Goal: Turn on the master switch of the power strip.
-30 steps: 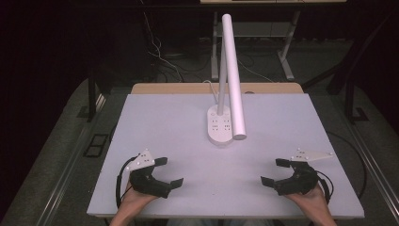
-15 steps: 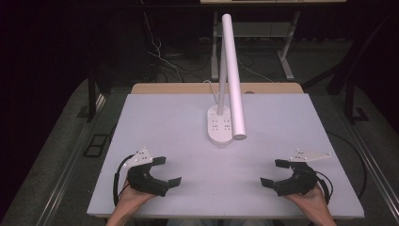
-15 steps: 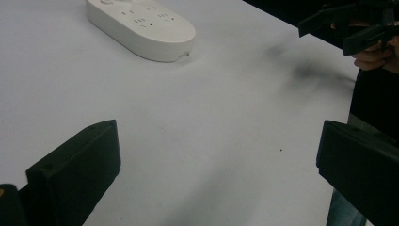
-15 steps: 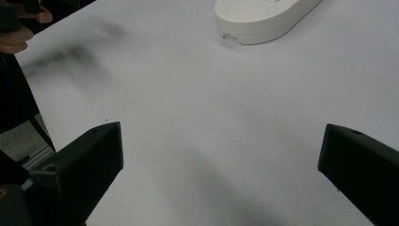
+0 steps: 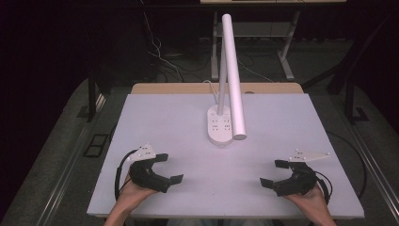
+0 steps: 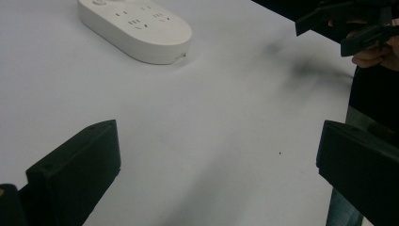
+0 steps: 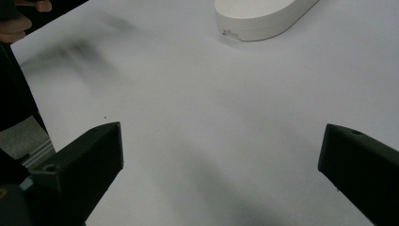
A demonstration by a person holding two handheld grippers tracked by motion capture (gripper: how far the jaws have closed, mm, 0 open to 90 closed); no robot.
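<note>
A white desk lamp (image 5: 231, 75) stands on its oval base (image 5: 220, 125) in the middle of the white table (image 5: 179, 122), its tube head slanting toward me. My left gripper (image 5: 168, 168) hovers low at the near left, open, with nothing between its jaws. At the near right my right gripper (image 5: 274, 173) is open and empty too. The lamp base (image 6: 136, 27) lies ahead in the left gripper view, where the other gripper (image 6: 346, 26) is at the top right. The right gripper view has the base (image 7: 263, 16) at its top edge.
A wooden strip (image 5: 216, 88) runs along the table's far edge. Cables (image 5: 160, 56) trail on the dark floor behind it, among the legs of another table (image 5: 287, 61). Dark floor rails (image 5: 70, 155) flank the left side.
Both grippers stay near the front edge and have shifted only slightly. The lamp has not moved.
</note>
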